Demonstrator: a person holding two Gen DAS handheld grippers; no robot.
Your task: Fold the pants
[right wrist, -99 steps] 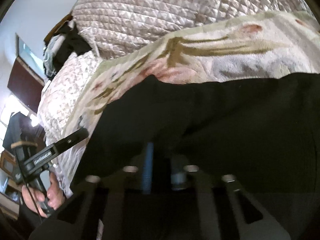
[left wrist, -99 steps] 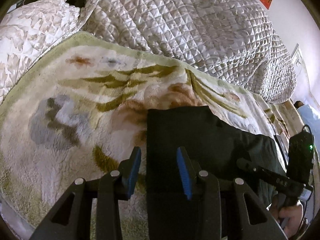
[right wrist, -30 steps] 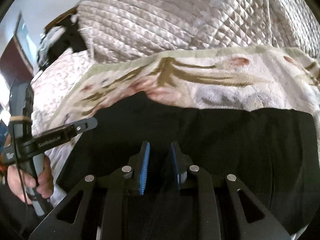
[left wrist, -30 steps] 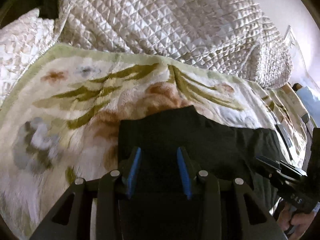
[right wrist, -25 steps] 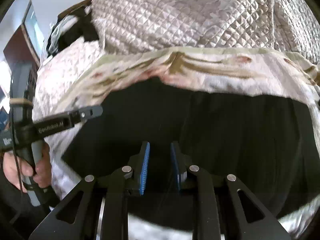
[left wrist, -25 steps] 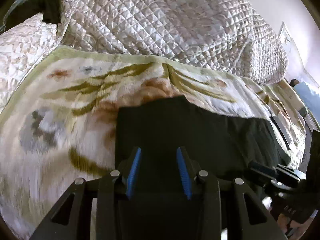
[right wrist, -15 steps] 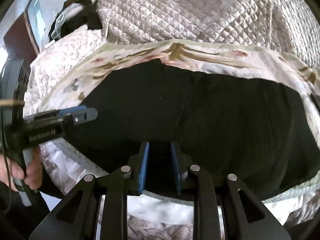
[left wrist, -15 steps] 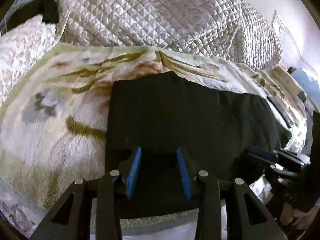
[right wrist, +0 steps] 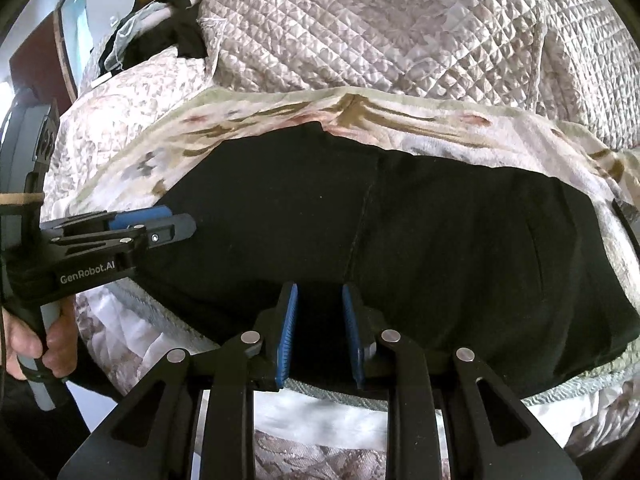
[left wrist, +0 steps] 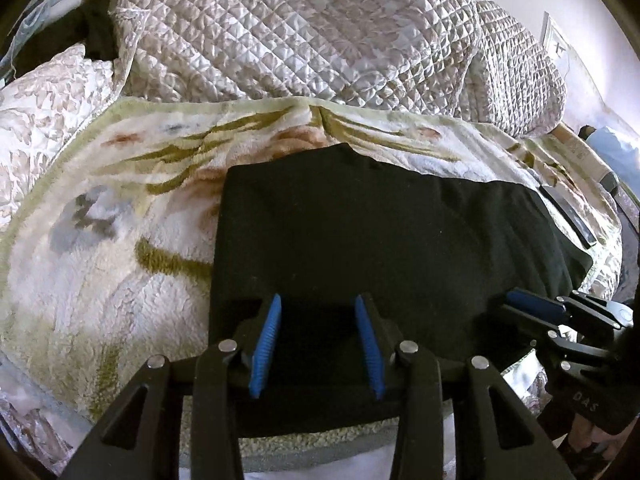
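Note:
The black pants lie folded flat in a wide rectangle on a floral fleece blanket on the bed. They also show in the right wrist view. My left gripper is open and empty, above the near left edge of the pants. My right gripper is open and empty, above the near edge at the middle. Each gripper shows in the other's view: the right one at the right, the left one at the left.
A quilted satin bedspread is bunched up behind the blanket. Dark clothes lie at the far left by the headboard. A flat dark object lies on the blanket right of the pants. The bed's near edge is just below the grippers.
Both grippers have let go of the pants and pulled back and up from the bed. The right gripper's fingers, nearly closed before, now stand apart. The pants lie still.

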